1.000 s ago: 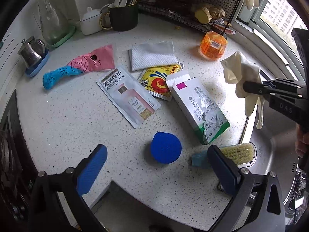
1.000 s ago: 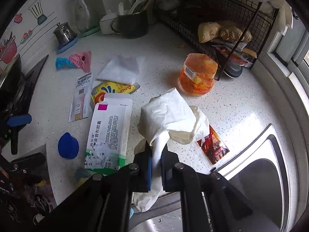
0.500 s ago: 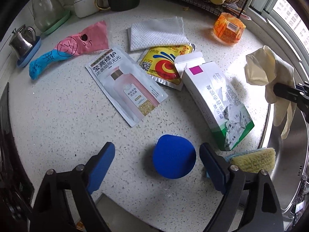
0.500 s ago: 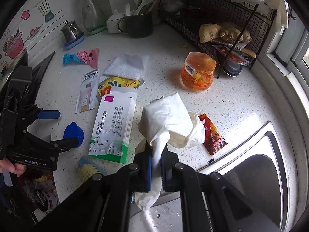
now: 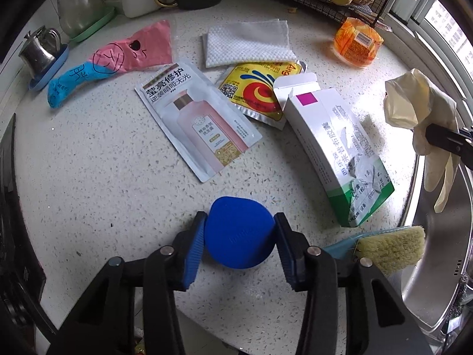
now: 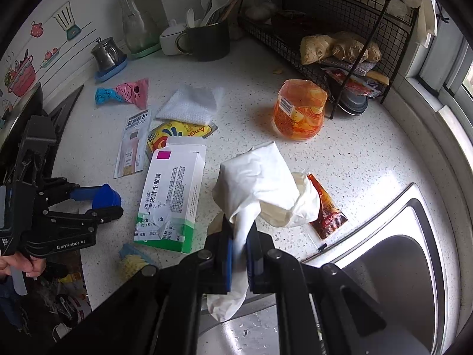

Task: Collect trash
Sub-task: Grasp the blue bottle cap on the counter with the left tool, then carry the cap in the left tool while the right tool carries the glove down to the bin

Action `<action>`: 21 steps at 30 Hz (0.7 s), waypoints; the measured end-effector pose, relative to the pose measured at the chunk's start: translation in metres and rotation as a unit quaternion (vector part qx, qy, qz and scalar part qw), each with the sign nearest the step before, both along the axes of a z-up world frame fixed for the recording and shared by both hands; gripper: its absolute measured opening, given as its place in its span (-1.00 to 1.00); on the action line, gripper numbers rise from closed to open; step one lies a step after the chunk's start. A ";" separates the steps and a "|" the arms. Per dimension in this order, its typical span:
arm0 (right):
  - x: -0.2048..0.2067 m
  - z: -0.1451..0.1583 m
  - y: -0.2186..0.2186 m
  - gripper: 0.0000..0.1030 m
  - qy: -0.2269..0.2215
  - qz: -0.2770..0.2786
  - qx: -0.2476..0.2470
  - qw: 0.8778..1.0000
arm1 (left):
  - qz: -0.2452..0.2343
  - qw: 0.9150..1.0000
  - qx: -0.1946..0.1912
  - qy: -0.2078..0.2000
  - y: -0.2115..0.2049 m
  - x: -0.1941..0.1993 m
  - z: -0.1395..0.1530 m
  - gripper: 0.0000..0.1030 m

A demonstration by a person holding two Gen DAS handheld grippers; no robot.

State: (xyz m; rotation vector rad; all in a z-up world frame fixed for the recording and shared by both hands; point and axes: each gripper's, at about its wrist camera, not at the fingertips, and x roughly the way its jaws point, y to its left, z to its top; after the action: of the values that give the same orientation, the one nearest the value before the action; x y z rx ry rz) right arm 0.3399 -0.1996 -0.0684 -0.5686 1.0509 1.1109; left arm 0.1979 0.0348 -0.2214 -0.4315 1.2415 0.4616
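A round blue cap lies on the speckled counter near its front edge. My left gripper points down over it, jaws closing, and both blue pads touch the cap's sides. The right wrist view shows the same cap at the far left. My right gripper is shut on a crumpled cream rubber glove, which hangs above the counter beside the sink. More litter lies behind the cap: a white-and-green carton, a yellow sachet, a pink shampoo sachet and a pink-and-blue wrapper.
A white paper towel and an orange jelly cup sit further back. A red sauce packet lies by the steel sink. A scrub brush rests at the sink's edge. A wire rack and utensil mug line the back.
My left gripper has come down over the blue cap and its jaws have narrowed from wide apart until they touch the cap's sides. The right gripper keeps holding the glove in place.
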 end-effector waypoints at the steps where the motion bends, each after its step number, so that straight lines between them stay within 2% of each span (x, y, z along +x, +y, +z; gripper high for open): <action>1: -0.002 0.001 0.000 -0.87 -0.001 0.001 0.000 1.000 | 0.002 1.000 -0.004 -0.003 -0.005 -0.003 0.004 -0.17; 5: -0.011 0.008 0.001 -0.87 -0.005 0.009 0.006 1.000 | 0.026 0.999 -0.005 -0.042 -0.004 -0.021 0.027 -0.17; 9: -0.023 0.024 -0.001 -0.87 -0.009 0.013 0.019 1.000 | 0.032 0.995 0.034 -0.087 -0.008 -0.038 0.077 -0.17; 15: -0.047 0.068 -0.012 -0.87 -0.017 0.000 0.060 0.998 | 0.034 0.984 0.090 -0.148 -0.019 -0.075 0.156 -0.17; 21: -0.103 0.101 -0.023 -0.87 -0.034 0.024 0.085 0.996 | 0.022 0.979 0.119 -0.164 -0.036 -0.116 0.190 -0.17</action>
State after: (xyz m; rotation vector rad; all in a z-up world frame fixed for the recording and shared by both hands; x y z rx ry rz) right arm 0.2369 -0.2221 0.0323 -0.4941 0.8783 1.2017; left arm 0.0817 -0.0008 -0.0311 -0.3149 0.8469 0.5457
